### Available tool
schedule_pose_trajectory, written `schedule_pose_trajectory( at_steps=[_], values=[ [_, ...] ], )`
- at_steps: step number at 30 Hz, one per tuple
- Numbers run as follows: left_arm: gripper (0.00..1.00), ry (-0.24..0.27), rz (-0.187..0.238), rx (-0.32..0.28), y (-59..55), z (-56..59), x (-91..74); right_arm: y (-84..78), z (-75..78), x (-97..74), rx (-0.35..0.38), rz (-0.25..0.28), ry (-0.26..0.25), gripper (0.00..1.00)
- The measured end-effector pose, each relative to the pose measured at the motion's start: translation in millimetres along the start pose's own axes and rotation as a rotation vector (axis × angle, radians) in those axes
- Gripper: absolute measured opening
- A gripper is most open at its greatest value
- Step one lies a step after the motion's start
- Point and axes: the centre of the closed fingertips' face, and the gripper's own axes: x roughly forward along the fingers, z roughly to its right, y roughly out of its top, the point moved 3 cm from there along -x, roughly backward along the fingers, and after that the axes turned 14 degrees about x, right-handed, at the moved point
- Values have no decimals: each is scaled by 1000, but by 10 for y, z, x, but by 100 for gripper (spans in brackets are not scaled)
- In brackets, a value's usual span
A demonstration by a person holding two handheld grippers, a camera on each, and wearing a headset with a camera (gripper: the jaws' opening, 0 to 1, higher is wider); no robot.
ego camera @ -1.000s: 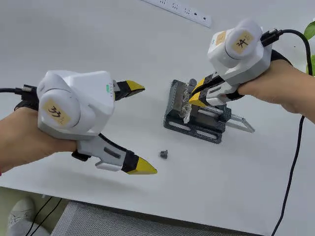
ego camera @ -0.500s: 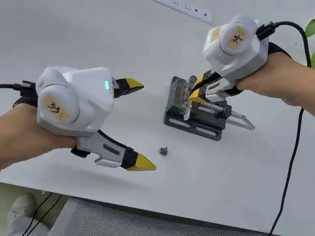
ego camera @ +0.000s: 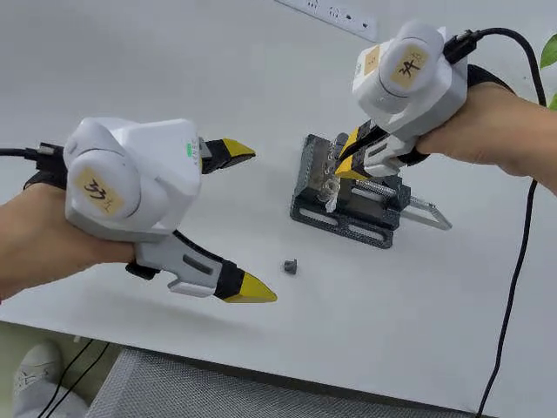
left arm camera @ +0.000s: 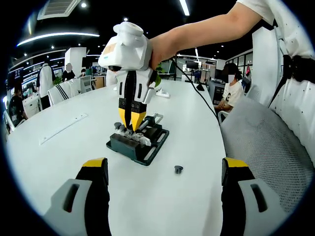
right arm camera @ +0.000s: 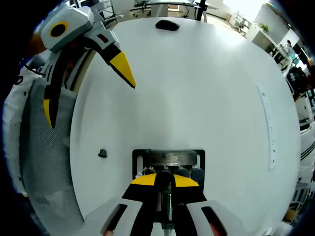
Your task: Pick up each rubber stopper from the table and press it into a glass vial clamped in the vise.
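Left tongs [ego camera: 246, 223] gape wide and empty, held low and near level over the white surface [ego camera: 157, 61] by the left hand [ego camera: 35, 244]; a loose stopper [ego camera: 290, 266] sits just ahead of them, clear of both tips; the left gripper view puts it inside the spread of the jaws, toward the right-hand one; it appears to stand on end, though it is too small to be sure; the left hand is plainly the nearer for that pickup. Farther ahead of the left tongs, past the stopper, the vise [ego camera: 344, 228] clamps a short row of glass vials [ego camera: 328, 187]; the right tongs [ego camera: 348, 165], tilted steeply down by the right hand [ego camera: 487, 131], meet that row from above, tips drawn almost together on what looks like a dark stopper [right arm camera: 165, 177] at a vial mouth; whether it is seated cannot be told. A power strip [ego camera: 335, 16] lies well beyond the right tongs.
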Motion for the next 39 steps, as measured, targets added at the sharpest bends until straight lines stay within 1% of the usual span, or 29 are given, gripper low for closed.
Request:
schedule_pose_trajectory(
  at_steps=[5,10,18,28,39],
  values=[
    [95,-3,6,3,19,-6,6,26,22,2,-10,-30,9,5],
    [96,-5,8,8,39,-14,20,19,31,5,-15,-44,11,6],
    [95,-12,8,12,59,-9,19,21,29,2,-9,-31,12,7],
    [95,-9,1,6,31,-7,10,13,10,-1,9,-3,12,7],
    [94,-10,5,4,47,-4,11,1,0,-5,15,13,17,8]
  ],
)
